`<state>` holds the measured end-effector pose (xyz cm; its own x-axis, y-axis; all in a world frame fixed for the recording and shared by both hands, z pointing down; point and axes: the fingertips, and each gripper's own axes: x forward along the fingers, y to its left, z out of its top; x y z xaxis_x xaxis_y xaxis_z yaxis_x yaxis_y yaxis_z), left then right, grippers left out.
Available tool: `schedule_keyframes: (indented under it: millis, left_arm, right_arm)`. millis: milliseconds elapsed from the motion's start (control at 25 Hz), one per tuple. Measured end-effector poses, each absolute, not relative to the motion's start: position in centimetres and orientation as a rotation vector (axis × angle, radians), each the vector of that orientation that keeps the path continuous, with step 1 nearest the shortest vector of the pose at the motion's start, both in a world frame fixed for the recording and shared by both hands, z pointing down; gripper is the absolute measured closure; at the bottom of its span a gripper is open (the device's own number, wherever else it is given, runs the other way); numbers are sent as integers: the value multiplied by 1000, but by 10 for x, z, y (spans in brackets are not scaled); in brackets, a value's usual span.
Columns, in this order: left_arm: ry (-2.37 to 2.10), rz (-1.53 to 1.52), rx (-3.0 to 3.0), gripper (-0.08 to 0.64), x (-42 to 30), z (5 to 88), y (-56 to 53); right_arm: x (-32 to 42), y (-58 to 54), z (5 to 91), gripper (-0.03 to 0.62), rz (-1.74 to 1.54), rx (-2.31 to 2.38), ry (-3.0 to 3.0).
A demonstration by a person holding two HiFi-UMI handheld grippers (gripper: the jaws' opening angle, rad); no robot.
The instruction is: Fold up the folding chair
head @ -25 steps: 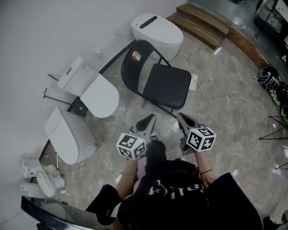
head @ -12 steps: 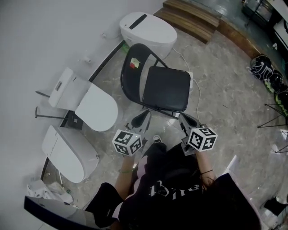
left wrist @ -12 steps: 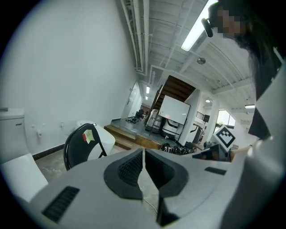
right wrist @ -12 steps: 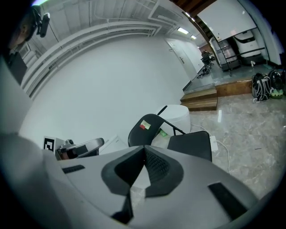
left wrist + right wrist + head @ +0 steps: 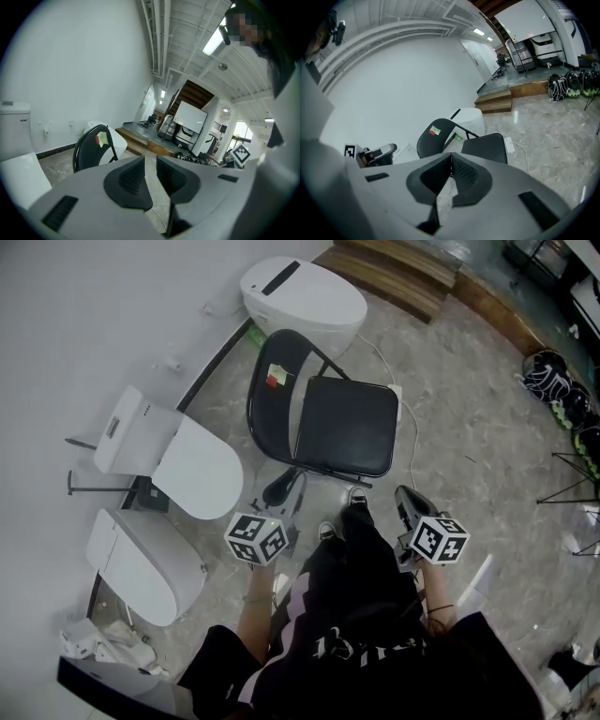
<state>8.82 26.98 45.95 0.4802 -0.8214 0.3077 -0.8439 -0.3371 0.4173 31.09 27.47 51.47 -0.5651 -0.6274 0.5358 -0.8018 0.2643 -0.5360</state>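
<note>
Head view and both claw views. The folding chair (image 5: 347, 423) stands unfolded on the marbled floor (image 5: 469, 427), its black seat level and its rounded backrest (image 5: 272, 390) on the side toward the white wall; a small red and yellow sticker (image 5: 275, 378) sits on the backrest. A white toilet (image 5: 302, 296) stands just behind the chair, and a wooden step (image 5: 403, 273) lies beyond it. Two more white toilets, one (image 5: 192, 460) near the chair's left side and one (image 5: 141, 559) farther from it, stand along the wall. The left claw (image 5: 284, 491) hovers just off the chair's front left corner, apart from the frame; its jaws are opening, a narrow gap shows between the ribbed pads, and nothing lies between them. The right claw (image 5: 410, 502) hovers near the chair's front right corner, also clear of it, with its jaws pressed together and empty. The person's shoe (image 5: 356, 495) stands just in front of the seat edge, between the two claws.
</note>
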Motion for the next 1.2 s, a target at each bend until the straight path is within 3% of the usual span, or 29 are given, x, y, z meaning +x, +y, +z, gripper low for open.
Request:
schedule_keyframes:
  millis: [640, 1200]
  left_arm:
    - [-1524, 295, 2154, 492, 48, 483, 107]
    - [-1522, 669, 2028, 365, -55, 537, 15]
  right_arm:
    - [299, 114, 578, 578, 1139, 1123, -2338]
    - [290, 47, 644, 578, 1179, 1124, -2271]
